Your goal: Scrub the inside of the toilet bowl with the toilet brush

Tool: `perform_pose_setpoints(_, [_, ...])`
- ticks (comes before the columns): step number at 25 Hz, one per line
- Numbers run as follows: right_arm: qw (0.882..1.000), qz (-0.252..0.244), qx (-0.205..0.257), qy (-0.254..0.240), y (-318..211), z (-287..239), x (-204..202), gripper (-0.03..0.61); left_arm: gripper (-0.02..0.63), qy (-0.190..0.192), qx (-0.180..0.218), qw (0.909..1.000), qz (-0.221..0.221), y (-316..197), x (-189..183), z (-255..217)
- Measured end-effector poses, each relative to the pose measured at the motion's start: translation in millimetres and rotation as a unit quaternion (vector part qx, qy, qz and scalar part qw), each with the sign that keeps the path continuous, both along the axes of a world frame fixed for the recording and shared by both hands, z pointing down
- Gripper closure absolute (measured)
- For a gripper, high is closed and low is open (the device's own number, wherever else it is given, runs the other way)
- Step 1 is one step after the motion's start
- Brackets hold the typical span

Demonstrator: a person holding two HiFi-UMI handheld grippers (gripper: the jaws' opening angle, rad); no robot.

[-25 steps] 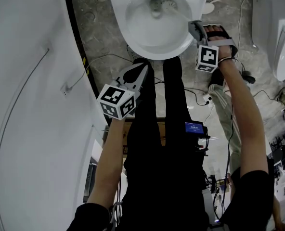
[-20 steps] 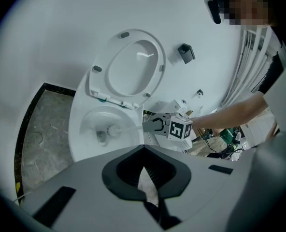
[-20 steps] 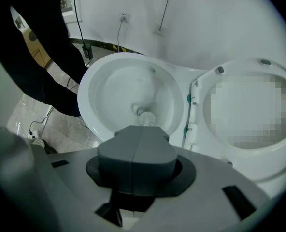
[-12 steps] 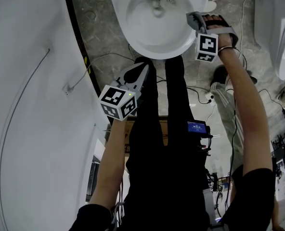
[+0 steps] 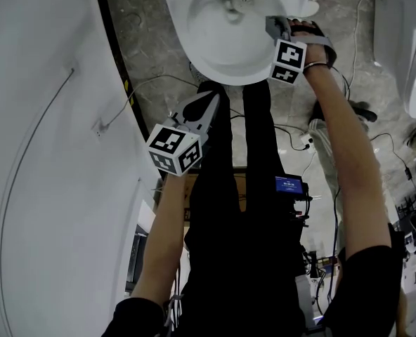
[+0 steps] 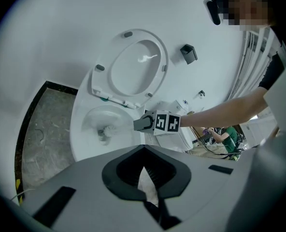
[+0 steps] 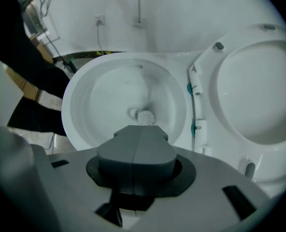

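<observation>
The white toilet bowl point(image 5: 215, 72) lies at the top of the head view, its seat and lid point(image 6: 133, 66) raised. The white head of the toilet brush point(image 5: 236, 2) is down in the bottom of the bowl, by the drain. My right gripper point(image 5: 273, 25) hangs over the bowl's right rim, shut on the brush handle; in the right gripper view its jaws point(image 7: 138, 129) point at the brush head point(image 7: 144, 116). My left gripper point(image 5: 209, 104) is held back over the person's black trousers, short of the bowl, shut and empty. It looks across at the bowl point(image 6: 85, 134) and the brush head point(image 6: 108, 129).
A curved white wall point(image 5: 46, 153) fills the left side. Cables point(image 5: 292, 135) trail over the grey stone floor. Another white fixture point(image 5: 415, 55) stands at the right edge. A second person's grey trouser leg point(image 5: 327, 146) stands right of the bowl. A black holder point(image 6: 188, 53) hangs on the wall.
My right gripper has moved up and left, from beside the rim to over it, and the brush head has shifted slightly in the bowl. The left gripper has stayed put.
</observation>
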State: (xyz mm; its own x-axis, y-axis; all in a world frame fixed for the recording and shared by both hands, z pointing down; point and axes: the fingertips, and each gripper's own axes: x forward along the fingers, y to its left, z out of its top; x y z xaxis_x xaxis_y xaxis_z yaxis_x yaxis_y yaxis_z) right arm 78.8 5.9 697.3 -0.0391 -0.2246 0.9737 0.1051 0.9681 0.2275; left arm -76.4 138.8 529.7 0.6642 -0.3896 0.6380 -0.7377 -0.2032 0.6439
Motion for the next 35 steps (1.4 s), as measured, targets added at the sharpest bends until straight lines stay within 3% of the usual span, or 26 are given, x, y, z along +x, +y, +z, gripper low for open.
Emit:
perform_pose_setpoints(7, [0.986,0.157,-0.043,-0.02,27,9,-12,0.42,0.606,0.005,0.004,1.0,0.002,3,5,-6])
perform_pose_setpoints(19, [0.965,0.248,-0.071,-0.04,77,2,-20,0.42,0.606,-0.006,0.008,0.9999,0.014,11,1,-19])
perform_pose_setpoints(27, [0.968,0.238,-0.071,-0.029,105,-17,-23,0.42,0.607,-0.01,0.026,0.999,0.035,17,-4,-42])
perform_pose_setpoints(32, [0.982,0.177,-0.063,-0.01,122,-33,-19,0.42,0.607,-0.014,0.046,0.9977,0.047,20,-5,-65])
perform_pose_setpoints(35, [0.985,0.162,-0.064,-0.009,137,-43,-11,0.42,0.607,-0.019,0.052,0.997,0.055,24,-3,-79])
